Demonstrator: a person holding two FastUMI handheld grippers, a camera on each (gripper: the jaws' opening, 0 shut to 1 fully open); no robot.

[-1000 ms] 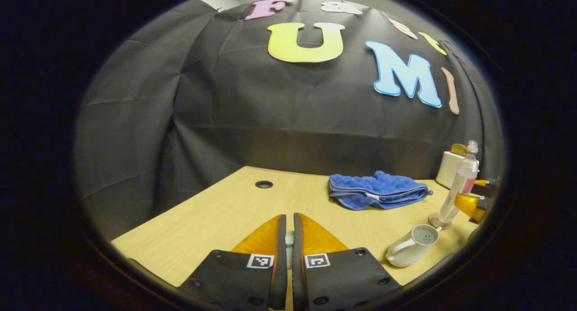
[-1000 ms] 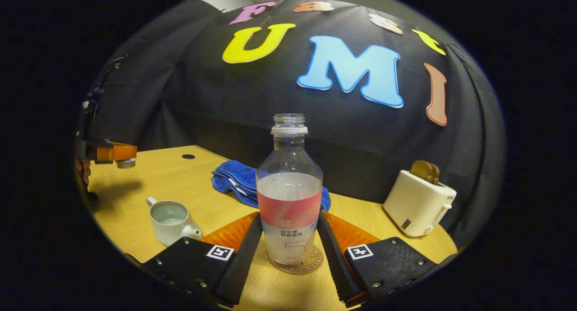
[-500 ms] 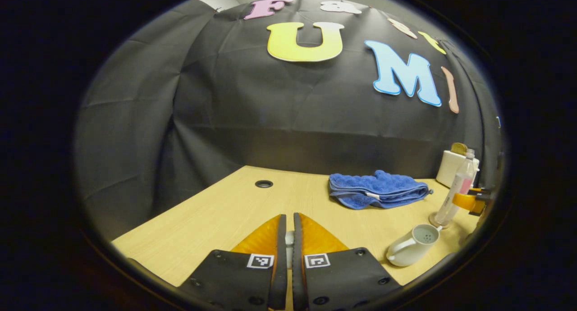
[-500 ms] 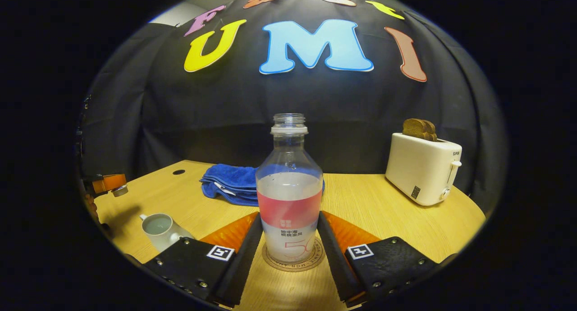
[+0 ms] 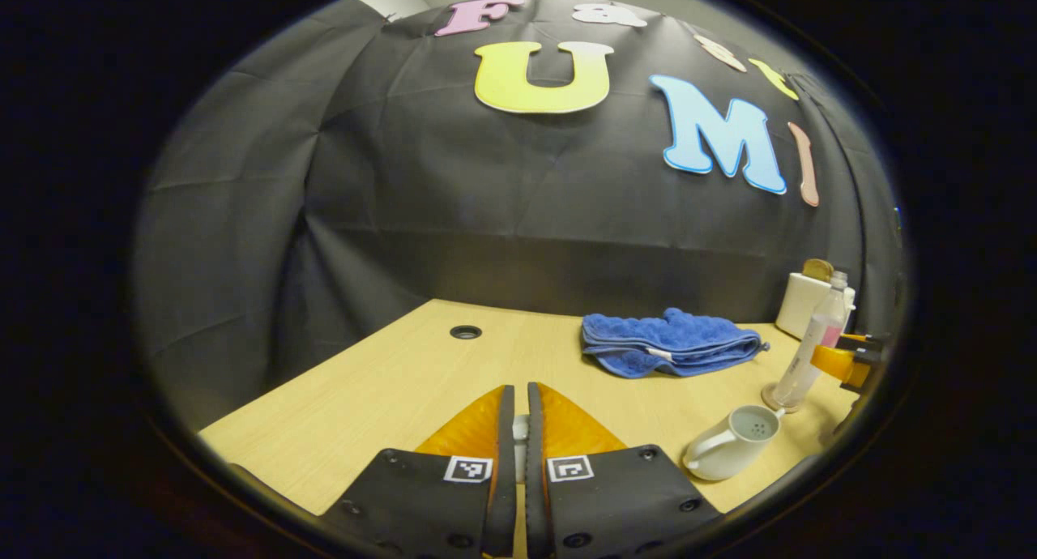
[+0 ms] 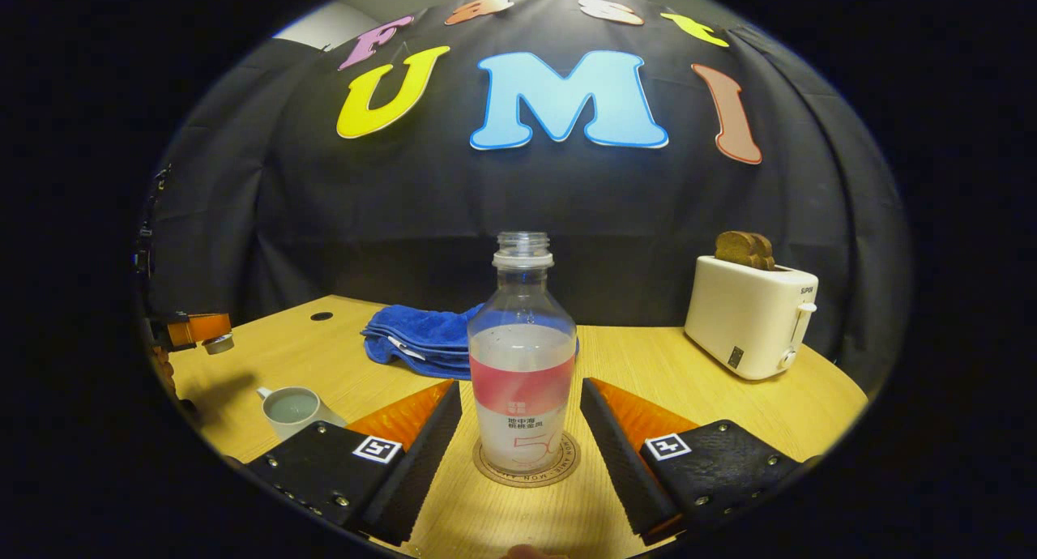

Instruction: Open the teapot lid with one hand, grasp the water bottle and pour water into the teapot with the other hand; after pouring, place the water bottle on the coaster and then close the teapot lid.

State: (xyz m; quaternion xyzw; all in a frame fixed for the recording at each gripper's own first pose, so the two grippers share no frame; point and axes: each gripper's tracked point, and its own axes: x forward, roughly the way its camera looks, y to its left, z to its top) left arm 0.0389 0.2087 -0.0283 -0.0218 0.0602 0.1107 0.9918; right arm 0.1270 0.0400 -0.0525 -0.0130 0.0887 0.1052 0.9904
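My right gripper (image 6: 520, 429) has its fingers spread apart on either side of the water bottle (image 6: 522, 381), with a clear gap at each flank, so nothing presses on the bottle. It stands upright and uncapped, squarely on the round coaster (image 6: 527, 471), which is where the task wants it once the pouring is over; I judge that step done. From this camera the teapot (image 6: 293, 409) sits at about 9 o'clock, low on the wooden table (image 6: 713, 397), its mouth open and pale liquid showing inside, which is why the lid is being kept off it. At the far 9 o'clock edge I see my left gripper (image 6: 198, 330) holding the small teapot lid (image 6: 217, 344) above the table and to the side of the pot, out of the pouring path. In the left gripper view the fingers (image 5: 505, 429) are drawn close together with a small pale object pinched between them; I take that for the lid's knob, though little of it shows. From there the teapot (image 5: 733, 444) lies at about 4 o'clock and the bottle (image 5: 810, 348) stands just beyond it. A folded blue towel (image 6: 413, 340) and a toaster (image 6: 749, 316) with bread in it stand farther back, well away from the work. What remains, as I judge it, is to bring the lid across and seat it on the pot.
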